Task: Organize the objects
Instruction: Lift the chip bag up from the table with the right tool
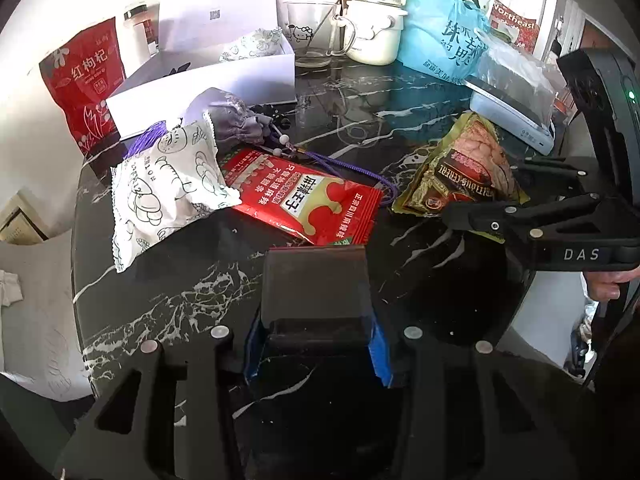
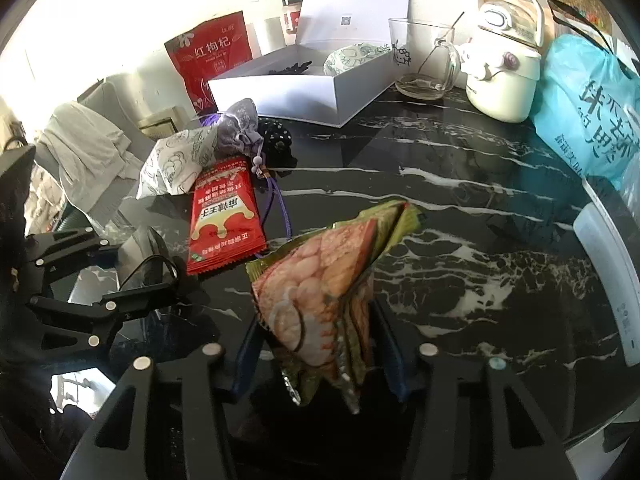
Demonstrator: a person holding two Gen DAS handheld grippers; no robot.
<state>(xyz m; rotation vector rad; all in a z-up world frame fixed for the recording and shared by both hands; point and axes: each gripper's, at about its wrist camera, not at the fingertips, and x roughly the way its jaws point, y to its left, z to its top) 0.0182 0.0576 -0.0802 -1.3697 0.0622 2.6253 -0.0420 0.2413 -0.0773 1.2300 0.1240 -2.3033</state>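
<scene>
In the left wrist view my left gripper [image 1: 316,344] is shut on a dark rectangular block [image 1: 316,280], blue pads against its sides, just above the black marble table [image 1: 160,300]. My right gripper [image 2: 318,348] is shut on a green and orange snack packet [image 2: 320,280], which crumples between its fingers. The same snack packet [image 1: 464,168] shows at the right of the left wrist view, with the right gripper [image 1: 456,216] at its near end. A red sachet [image 1: 304,204], a white patterned packet [image 1: 168,188] and a grey drawstring pouch [image 1: 232,120] lie together on the table.
An open white box [image 1: 208,80] stands at the back with a red bag [image 1: 84,80] to its left. A glass mug [image 1: 312,36], a cream kettle [image 1: 372,28], a blue bag [image 1: 440,40] and a pale blue device [image 1: 512,120] line the back right. The table edge curves near left.
</scene>
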